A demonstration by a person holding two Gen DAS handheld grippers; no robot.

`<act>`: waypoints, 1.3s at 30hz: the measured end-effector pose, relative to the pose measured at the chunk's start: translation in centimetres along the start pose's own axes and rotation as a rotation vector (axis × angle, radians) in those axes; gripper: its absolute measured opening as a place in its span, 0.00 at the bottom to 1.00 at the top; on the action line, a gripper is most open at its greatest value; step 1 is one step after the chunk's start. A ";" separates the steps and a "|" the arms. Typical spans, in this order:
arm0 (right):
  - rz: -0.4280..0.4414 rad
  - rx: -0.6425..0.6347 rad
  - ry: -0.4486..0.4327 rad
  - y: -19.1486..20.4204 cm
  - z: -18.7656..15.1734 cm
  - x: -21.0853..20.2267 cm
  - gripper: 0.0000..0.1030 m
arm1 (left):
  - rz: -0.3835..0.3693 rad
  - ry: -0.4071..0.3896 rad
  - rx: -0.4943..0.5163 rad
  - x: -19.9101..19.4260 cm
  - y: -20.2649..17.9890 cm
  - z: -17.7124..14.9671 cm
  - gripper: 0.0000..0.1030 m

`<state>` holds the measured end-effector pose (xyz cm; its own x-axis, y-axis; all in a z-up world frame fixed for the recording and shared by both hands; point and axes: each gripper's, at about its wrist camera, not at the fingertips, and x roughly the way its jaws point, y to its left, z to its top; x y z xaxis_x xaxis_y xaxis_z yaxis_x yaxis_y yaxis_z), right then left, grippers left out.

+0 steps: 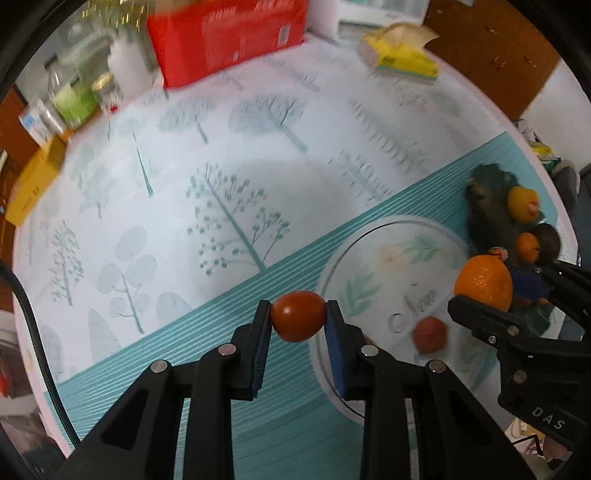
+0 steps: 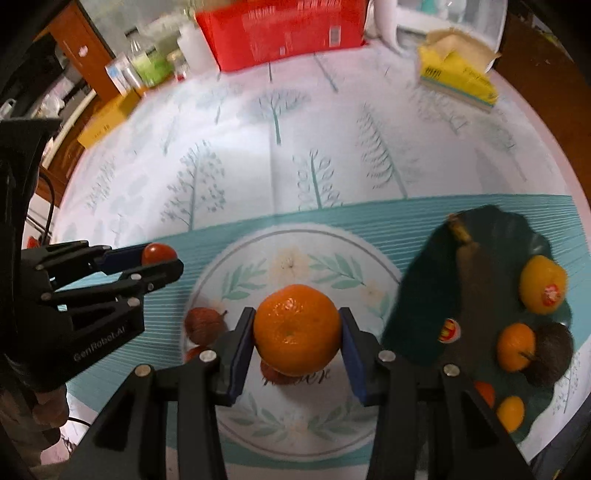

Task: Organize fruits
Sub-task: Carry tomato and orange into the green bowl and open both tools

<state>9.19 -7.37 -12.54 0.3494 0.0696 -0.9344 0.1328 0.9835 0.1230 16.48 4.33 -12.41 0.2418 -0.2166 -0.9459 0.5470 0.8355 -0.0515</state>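
My left gripper (image 1: 298, 316) is shut on a small red tomato (image 1: 297, 315), held above the tablecloth just left of the white floral plate (image 1: 369, 258). It also shows in the right wrist view (image 2: 159, 258) with the tomato (image 2: 159, 253). My right gripper (image 2: 297, 334) is shut on a large orange (image 2: 297, 328) above the plate (image 2: 295, 240); the orange shows in the left wrist view (image 1: 484, 282). Small reddish-brown fruits (image 2: 205, 325) lie on the plate. A dark green leaf-shaped tray (image 2: 424, 295) to the right holds a yellow fruit (image 2: 543, 284), a small orange (image 2: 515, 347) and a dark brown fruit (image 2: 552, 354).
A red box (image 2: 284, 29), bottles and jars (image 2: 147, 62), a yellow box (image 2: 107, 120) and a yellow tissue pack (image 2: 458, 74) stand along the table's far side. The tree-patterned tablecloth (image 2: 295, 147) stretches between them and the plate.
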 end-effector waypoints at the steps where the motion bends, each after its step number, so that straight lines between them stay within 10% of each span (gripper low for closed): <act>1: -0.001 0.002 -0.011 0.0 -0.1 -0.6 0.43 | -0.003 -0.014 0.008 -0.9 -0.4 0.0 0.26; 20: -0.017 0.137 -0.204 -8.3 -7.1 -12.7 0.43 | -0.053 -0.181 0.155 -11.3 -14.4 -0.7 0.26; 39: 0.036 -0.032 -0.163 -19.6 -1.7 -12.0 0.43 | -0.084 -0.086 -0.082 -2.8 -22.1 0.4 0.26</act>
<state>0.79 -27.18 -4.31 0.4994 0.0796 -0.8627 0.0887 0.9858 0.1423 4.03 -13.77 -8.46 0.2674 -0.3270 -0.9064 0.5014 0.8505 -0.1589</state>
